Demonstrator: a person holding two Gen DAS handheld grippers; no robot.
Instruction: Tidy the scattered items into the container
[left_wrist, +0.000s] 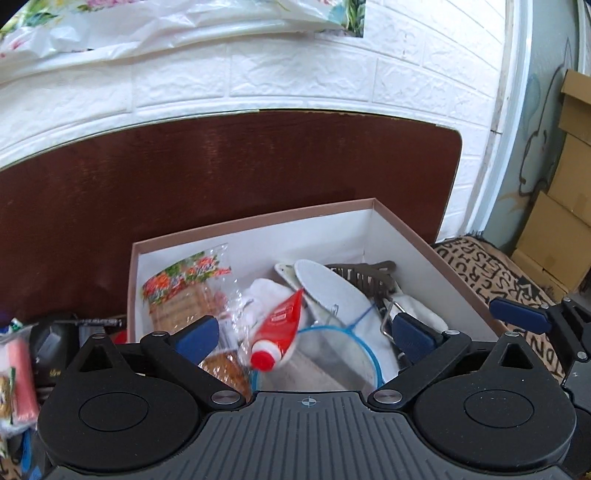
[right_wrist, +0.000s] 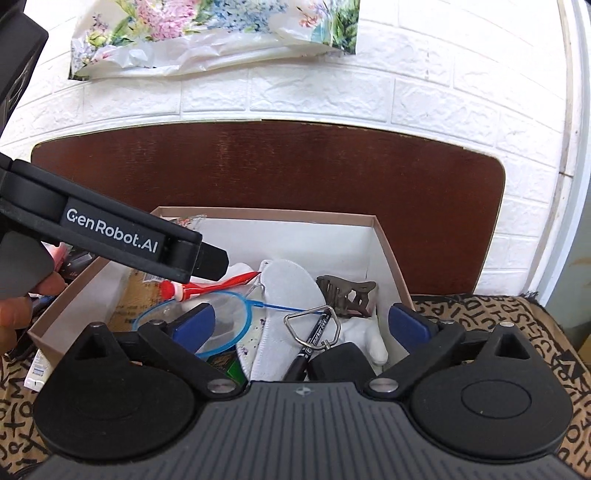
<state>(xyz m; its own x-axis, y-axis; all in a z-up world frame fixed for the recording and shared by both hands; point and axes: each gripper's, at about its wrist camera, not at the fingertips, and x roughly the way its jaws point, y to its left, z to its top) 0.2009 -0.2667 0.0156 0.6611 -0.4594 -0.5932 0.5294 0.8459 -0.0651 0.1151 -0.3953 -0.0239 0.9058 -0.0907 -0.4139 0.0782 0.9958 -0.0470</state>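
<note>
hovering both tools over the box (left_wrist: 424, 236), left tool (left_wrist: 317, 332) and right tool (right_wrist: 301, 325) spread wide and empty. we reckon we're mostly done: red tube (left_wrist: 279, 328), snack bag (left_wrist: 181, 295), marker (right_wrist: 314, 343) inside; a few packets (left_wrist: 18, 373) left outside.

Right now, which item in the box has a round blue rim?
The small net strainer, lying between the red tube and the white insole. Its hoop and thin handle are blue; nothing else in the box is ringed.
</note>
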